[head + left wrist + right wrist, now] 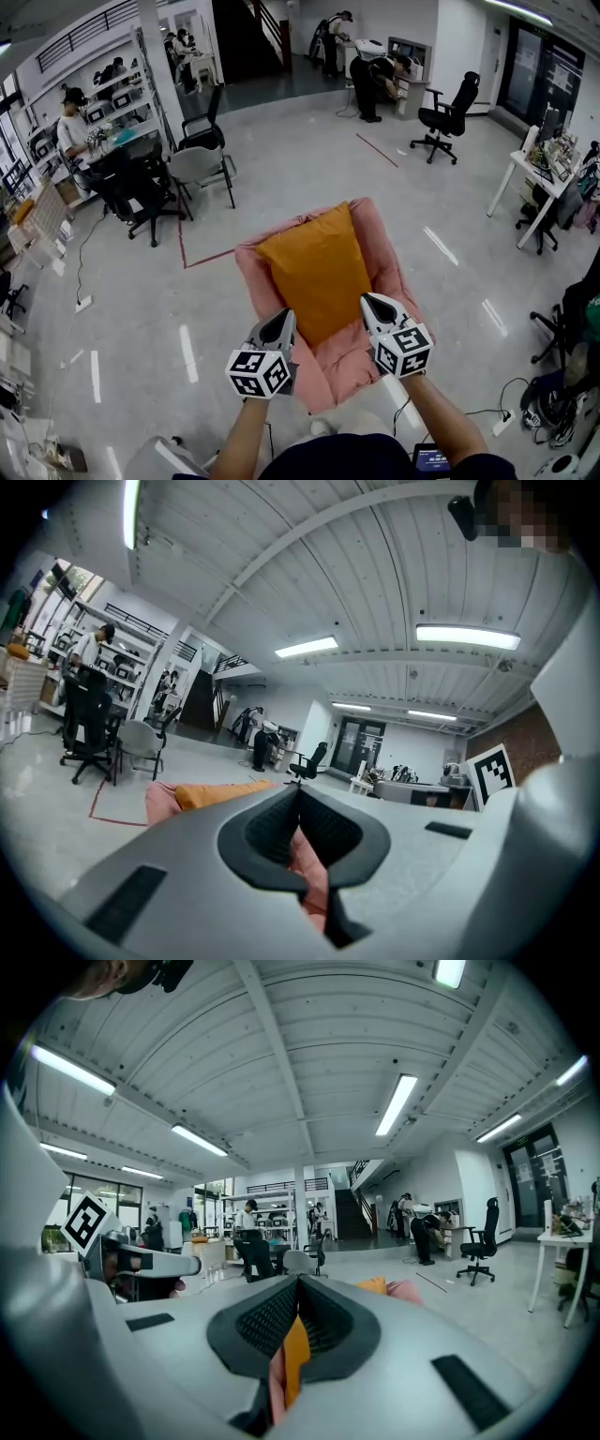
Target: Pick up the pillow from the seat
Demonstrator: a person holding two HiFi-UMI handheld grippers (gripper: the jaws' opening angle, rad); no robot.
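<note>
Two level tools (284,319) (369,304) on pink cushion (386,258)

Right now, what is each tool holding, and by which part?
Left tool: shut on the near edge of the pink cushion. Right tool: shut on that cushion and the orange pillow together, at their near edges.

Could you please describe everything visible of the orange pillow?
The orange pillow is plump, soft, roughly rectangular, plain fabric. It lies on a pink cushion, its length running away from the person. The right gripper is shut on its near edge together with pink fabric; the left gripper pinches only the pink cushion.
</note>
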